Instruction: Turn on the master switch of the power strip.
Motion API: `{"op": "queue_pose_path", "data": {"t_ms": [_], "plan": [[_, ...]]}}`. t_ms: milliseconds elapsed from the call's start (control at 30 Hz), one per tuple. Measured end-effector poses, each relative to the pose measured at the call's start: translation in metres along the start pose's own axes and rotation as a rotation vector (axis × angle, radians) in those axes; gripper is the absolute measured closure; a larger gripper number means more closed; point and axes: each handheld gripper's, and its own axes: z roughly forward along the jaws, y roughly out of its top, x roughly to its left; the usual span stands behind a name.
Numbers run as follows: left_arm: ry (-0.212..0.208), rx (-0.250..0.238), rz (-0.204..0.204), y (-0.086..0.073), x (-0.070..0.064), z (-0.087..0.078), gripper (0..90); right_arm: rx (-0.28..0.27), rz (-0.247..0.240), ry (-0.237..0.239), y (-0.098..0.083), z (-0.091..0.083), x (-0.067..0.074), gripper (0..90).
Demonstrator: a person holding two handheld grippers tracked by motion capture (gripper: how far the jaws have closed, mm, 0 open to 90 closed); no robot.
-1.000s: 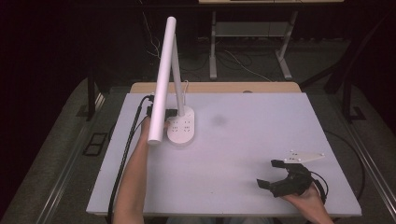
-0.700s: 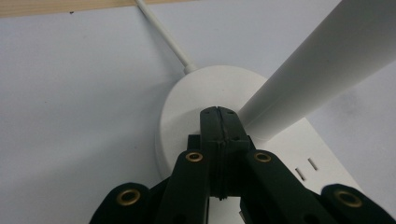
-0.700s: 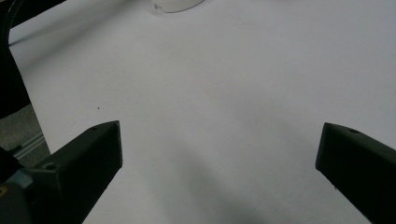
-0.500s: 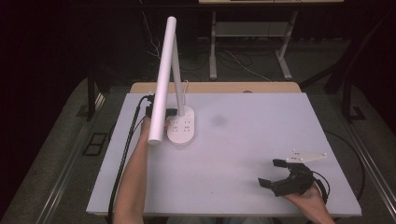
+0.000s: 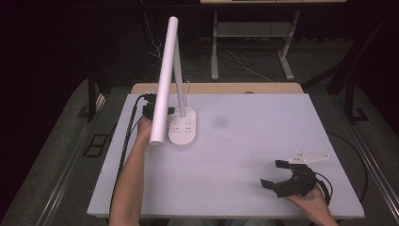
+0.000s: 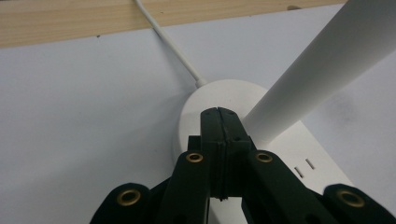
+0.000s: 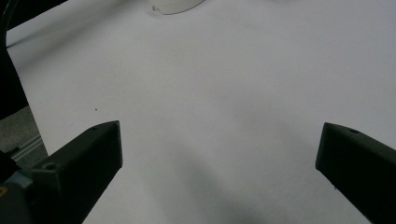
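Observation:
A white desk lamp stands at the table's back left, its oval base (image 5: 182, 131) carrying socket slots. Its long tube head (image 5: 162, 84) slants down over my left forearm. My left gripper (image 5: 169, 111) reaches in from the left, partly hidden behind the tube. In the left gripper view my left gripper (image 6: 219, 116) is shut with nothing between the jaws, tips resting on the lamp base (image 6: 201, 100) beside the stem (image 6: 317, 70). My right gripper (image 5: 271, 173) rests open at the front right, nothing between its jaws. In its own view the right gripper (image 7: 219, 140) faces bare white table.
The lamp's white cable (image 6: 168, 44) runs back over the wooden strip (image 6: 70, 21) at the table's far edge. A black cable (image 5: 128, 136) trails along the table's left side. The white tabletop (image 5: 244, 136) is bounded by dark floor on all sides.

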Motion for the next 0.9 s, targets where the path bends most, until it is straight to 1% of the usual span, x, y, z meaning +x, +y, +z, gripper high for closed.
{"op": "queue_pose_path", "data": {"t_ms": [100, 133, 167, 200, 233, 267, 333, 400, 467, 500, 533, 633, 667, 733, 767, 833, 867, 900], "plan": [[0.004, -0.010, 0.006, 0.001, 0.000, -0.007, 89.8, 0.000, 0.002, 0.000, 0.000, 0.000, 0.000, 0.0], [0.000, -0.016, -0.002, 0.002, 0.000, -0.010, 89.7, 0.000, 0.001, -0.001, 0.000, 0.000, 0.000, 0.0], [0.003, -0.019, 0.010, 0.002, 0.000, -0.012, 89.7, 0.000, 0.002, -0.001, 0.000, 0.000, 0.000, 0.0], [0.000, -0.019, 0.012, 0.003, 0.000, -0.015, 89.7, 0.000, 0.002, -0.001, 0.000, 0.000, 0.000, 0.0], [0.002, -0.022, -0.007, 0.002, -0.002, -0.017, 89.7, 0.001, 0.002, -0.001, 0.000, 0.000, 0.000, 0.0], [0.001, -0.027, 0.003, 0.002, -0.001, -0.020, 89.7, 0.001, 0.002, -0.001, 0.000, 0.000, 0.000, 0.0], [-0.003, -0.039, -0.006, 0.002, -0.002, -0.025, 89.6, 0.000, 0.002, -0.001, 0.000, 0.000, 0.000, 0.0], [0.004, -0.048, 0.003, 0.001, -0.002, -0.030, 89.6, 0.000, 0.001, -0.001, 0.000, 0.000, 0.001, 0.0], [0.008, -0.065, 0.000, 0.000, -0.003, -0.034, 89.6, -0.001, 0.001, -0.001, 0.000, -0.001, 0.001, 0.0], [0.003, -0.063, 0.000, 0.000, -0.002, -0.038, 89.5, -0.001, 0.001, -0.001, 0.000, -0.001, 0.001, 0.0], [-0.002, -0.071, 0.004, 0.000, -0.002, -0.040, 89.3, 0.000, 0.001, -0.001, 0.000, -0.001, 0.001, 0.0], [-0.017, -0.079, 0.002, 0.000, -0.002, -0.049, 78.6, -0.002, -0.002, -0.001, 0.000, -0.001, 0.001, 0.0], [-0.021, -0.079, -0.006, 0.000, -0.002, -0.051, 75.3, -0.003, -0.001, -0.001, 0.000, -0.001, 0.001, 0.0], [-0.038, -0.079, -0.028, 0.000, -0.001, -0.055, 62.8, -0.005, -0.003, -0.002, 0.000, -0.001, 0.001, 0.0], [-0.042, -0.083, -0.032, -0.001, 0.000, -0.058, 59.6, -0.005, -0.004, -0.002, 0.000, -0.001, 0.000, 0.0], [-0.039, -0.096, -0.054, -0.001, 0.000, -0.063, 48.3, -0.006, -0.005, -0.002, 0.000, -0.001, 0.000, 0.0], [-0.044, -0.103, -0.069, -0.002, 0.001, -0.066, 44.3, -0.007, -0.005, -0.003, 0.000, -0.001, 0.000, 0.0], [-0.051, -0.106, -0.069, -0.003, 0.002, -0.068, 38.0, -0.006, -0.004, -0.003, 0.000, -0.002, 0.001, 0.0]]}}
